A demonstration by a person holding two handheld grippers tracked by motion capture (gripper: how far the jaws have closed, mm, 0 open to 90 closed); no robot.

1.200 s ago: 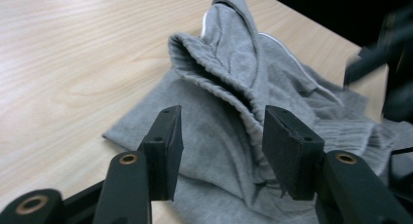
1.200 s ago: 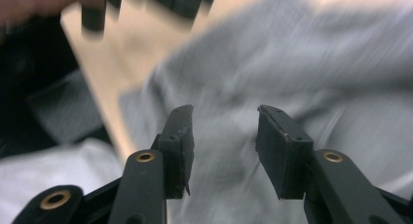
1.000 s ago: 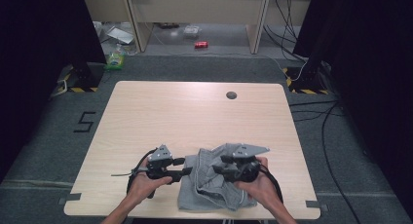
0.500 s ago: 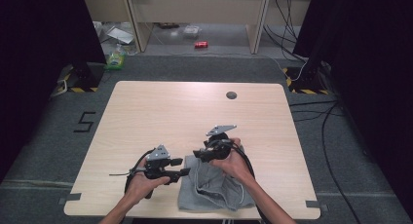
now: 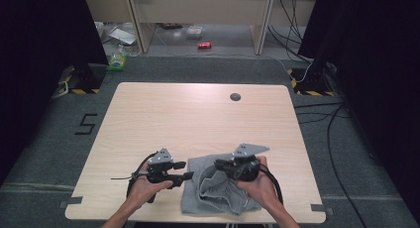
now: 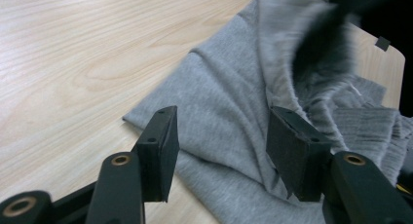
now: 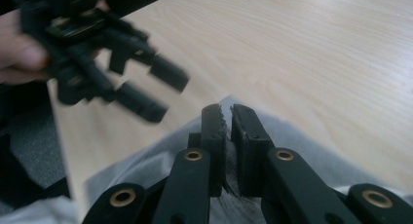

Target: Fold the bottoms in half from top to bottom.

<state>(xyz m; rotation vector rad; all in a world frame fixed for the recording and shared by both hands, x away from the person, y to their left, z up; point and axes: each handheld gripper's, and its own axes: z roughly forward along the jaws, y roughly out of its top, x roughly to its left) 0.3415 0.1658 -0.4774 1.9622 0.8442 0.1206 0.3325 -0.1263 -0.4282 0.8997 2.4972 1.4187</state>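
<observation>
1. My right gripper (image 7: 228, 118) has just closed; it pinches a fold of the grey cloth (image 5: 218, 193), lifted off the heap's middle.
2. My left gripper (image 6: 219, 151) waits half open over the cloth's left edge, gripping nothing, and is the nearer one to that edge.
3. The cloth lies at the near edge of the wooden table (image 5: 198, 114), the rest bare; dark floor with cables beyond.
</observation>
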